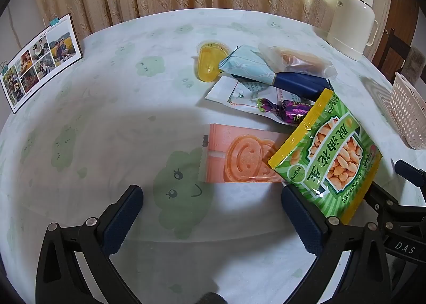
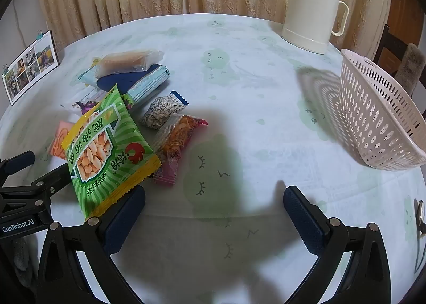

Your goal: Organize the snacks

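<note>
The green and yellow peanut bag (image 1: 324, 155) has big Chinese letters on its front, a picture of peanuts, a red logo and a row of small numbers along its bottom seam. From the left wrist camera the letters look upside down. The bag is tilted, with its long side running from the near right up and away toward the snack pile. Its lower edge sits between the right finger of the left gripper (image 1: 210, 213) and the left finger of the right gripper (image 2: 213, 213). Both grippers are spread wide with nothing between their fingers. I cannot tell if the bag touches a finger or just sits behind it.

One gripper's black body says "GenRobot.AI" in white, and the other says "DAS".

Under the peanut bag lies a pink packet (image 1: 239, 155) with a smiley face biscuit on it, flat on the table (image 1: 106, 91). Behind it is a purple candy (image 1: 282, 109) with small writing too tiny to read, on a white packet (image 1: 229, 94). Farther back are a yellow jelly cup (image 1: 209, 63), a light blue and dark blue pack (image 1: 266, 72) and a clear bag (image 1: 298, 60) with something tan inside.

On the right side of the table a white basket (image 2: 378, 112) with holes stands well apart from the snacks. A cream jug (image 2: 311, 8) stands behind it. A photo card (image 1: 37, 62) with "MEET" on top stands at the far left.
</note>
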`<state>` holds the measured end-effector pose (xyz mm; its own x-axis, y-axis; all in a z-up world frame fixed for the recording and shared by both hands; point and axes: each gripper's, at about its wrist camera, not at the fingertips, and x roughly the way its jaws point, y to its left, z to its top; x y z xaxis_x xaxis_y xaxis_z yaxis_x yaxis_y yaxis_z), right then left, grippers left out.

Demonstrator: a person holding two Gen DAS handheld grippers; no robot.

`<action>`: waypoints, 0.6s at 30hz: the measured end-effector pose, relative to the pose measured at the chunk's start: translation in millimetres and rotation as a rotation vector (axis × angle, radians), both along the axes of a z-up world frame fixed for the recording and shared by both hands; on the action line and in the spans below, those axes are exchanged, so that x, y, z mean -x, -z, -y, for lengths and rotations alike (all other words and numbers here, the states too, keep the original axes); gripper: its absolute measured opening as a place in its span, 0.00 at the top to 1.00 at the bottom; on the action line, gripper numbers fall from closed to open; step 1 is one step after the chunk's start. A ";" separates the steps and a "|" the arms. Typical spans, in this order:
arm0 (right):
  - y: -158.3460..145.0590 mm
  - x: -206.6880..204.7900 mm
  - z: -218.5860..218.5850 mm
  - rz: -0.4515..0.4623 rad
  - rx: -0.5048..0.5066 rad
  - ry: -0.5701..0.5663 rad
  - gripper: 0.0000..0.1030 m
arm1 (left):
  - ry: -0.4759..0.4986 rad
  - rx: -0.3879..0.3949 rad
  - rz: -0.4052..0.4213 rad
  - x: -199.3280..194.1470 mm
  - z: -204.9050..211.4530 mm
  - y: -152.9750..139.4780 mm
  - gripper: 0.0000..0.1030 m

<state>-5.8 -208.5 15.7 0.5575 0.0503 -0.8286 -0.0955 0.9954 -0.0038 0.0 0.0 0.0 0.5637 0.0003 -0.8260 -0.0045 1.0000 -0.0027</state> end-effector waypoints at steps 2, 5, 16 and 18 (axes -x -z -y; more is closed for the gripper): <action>0.0 0.0 0.2 -0.001 0.001 0.000 0.00 | 0.000 0.001 -0.001 0.0 0.0 0.0 0.00; -0.1 0.0 0.8 -0.001 0.000 0.000 0.00 | 0.000 -0.001 -0.001 0.0 0.0 0.0 0.00; 0.2 -1.6 3.9 -0.026 0.005 -0.073 0.00 | 0.000 -0.001 -0.001 0.0 0.0 0.0 0.00; -1.4 -0.4 3.5 -0.032 0.007 -0.087 0.00 | 0.000 -0.001 -0.001 0.0 0.0 0.0 0.00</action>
